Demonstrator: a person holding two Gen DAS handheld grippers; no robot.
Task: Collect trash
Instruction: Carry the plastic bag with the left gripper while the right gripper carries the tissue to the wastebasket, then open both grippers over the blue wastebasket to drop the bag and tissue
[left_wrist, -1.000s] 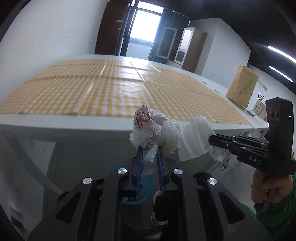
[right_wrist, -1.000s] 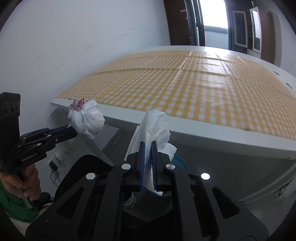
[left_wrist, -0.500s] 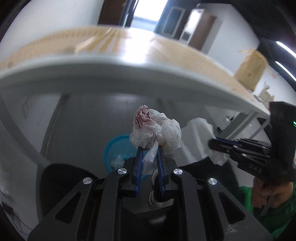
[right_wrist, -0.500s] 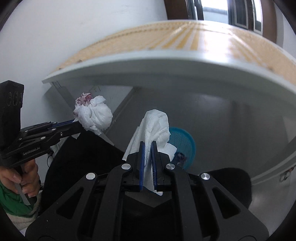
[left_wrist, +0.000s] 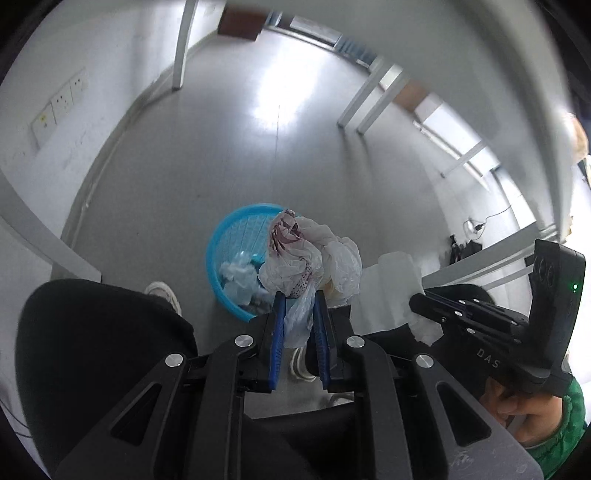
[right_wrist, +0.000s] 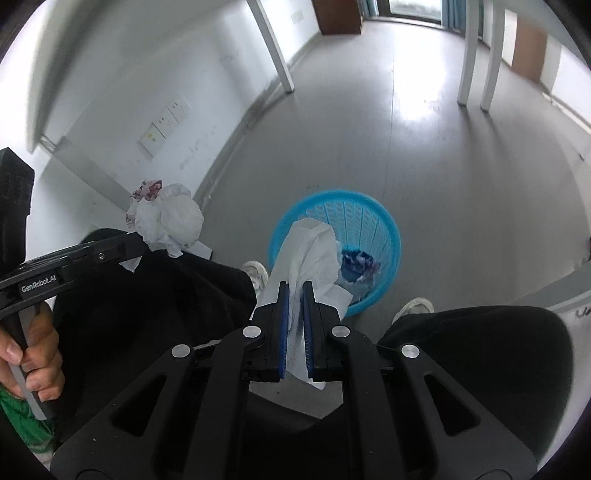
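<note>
While both claws point down toward the floor, the left claw pinches a crumpled bag, and the blue bin sits below and ahead of it. The right claw pinches a tissue, with the bin just beyond its tips. Released now, either of the 2 light scraps could drift, catch the rim, or cling to a pad and miss.
</note>
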